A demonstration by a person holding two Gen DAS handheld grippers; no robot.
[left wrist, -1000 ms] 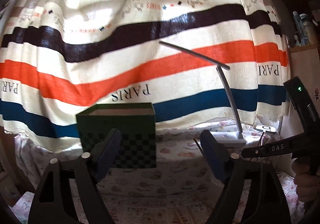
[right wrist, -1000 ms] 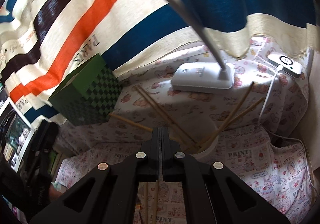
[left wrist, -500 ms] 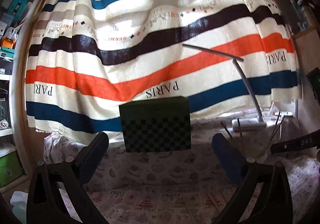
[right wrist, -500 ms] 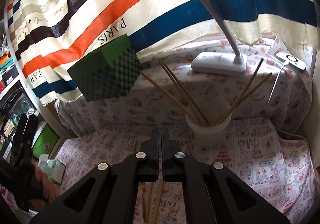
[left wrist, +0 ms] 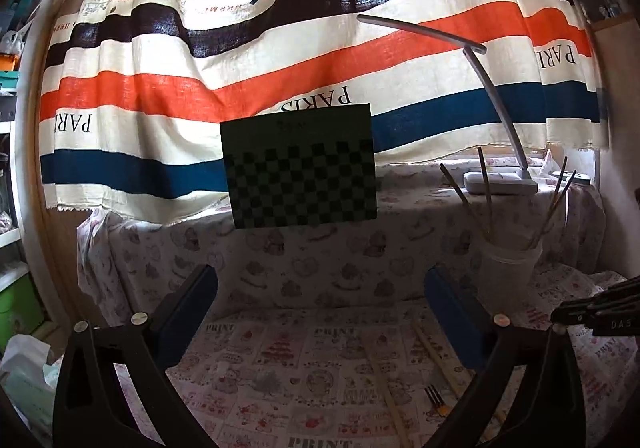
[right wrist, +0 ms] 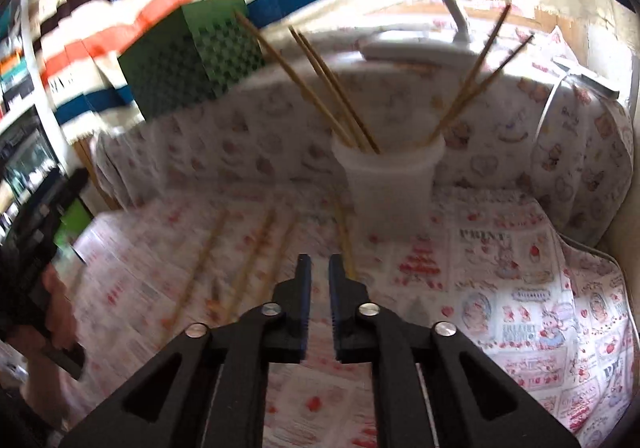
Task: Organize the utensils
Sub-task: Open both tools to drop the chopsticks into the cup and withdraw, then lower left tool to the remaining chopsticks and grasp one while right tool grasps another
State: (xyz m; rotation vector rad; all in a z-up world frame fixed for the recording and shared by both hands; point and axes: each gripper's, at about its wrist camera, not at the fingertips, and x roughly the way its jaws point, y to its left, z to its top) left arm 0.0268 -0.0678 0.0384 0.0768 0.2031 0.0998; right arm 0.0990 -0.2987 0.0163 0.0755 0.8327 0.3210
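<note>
A translucent white cup [right wrist: 391,178] [left wrist: 509,268] stands on the printed cloth and holds several wooden chopsticks [right wrist: 320,84] leaning out of it. More chopsticks [right wrist: 252,268] [left wrist: 386,384] lie flat on the cloth, and a small fork [left wrist: 434,396] lies near them. My right gripper [right wrist: 317,262] hovers low over the cloth just before the cup; its jaws are opening, a narrow gap with nothing between them. My left gripper [left wrist: 320,288] stands wide open and empty, facing the green box, with the loose chopsticks lying near its right finger.
A green checkered box [left wrist: 300,164] [right wrist: 192,56] sits on a raised, cloth-covered ledge at the back. A white desk lamp [left wrist: 500,182] [right wrist: 416,44] stands behind the cup. A striped curtain [left wrist: 280,48] hangs behind everything. A white cable [right wrist: 552,104] runs at the right.
Both grippers have dropped toward the cloth. The left jaws spread wider. The right jaws, shut before, now show a narrow gap, and the cup looms closer.
</note>
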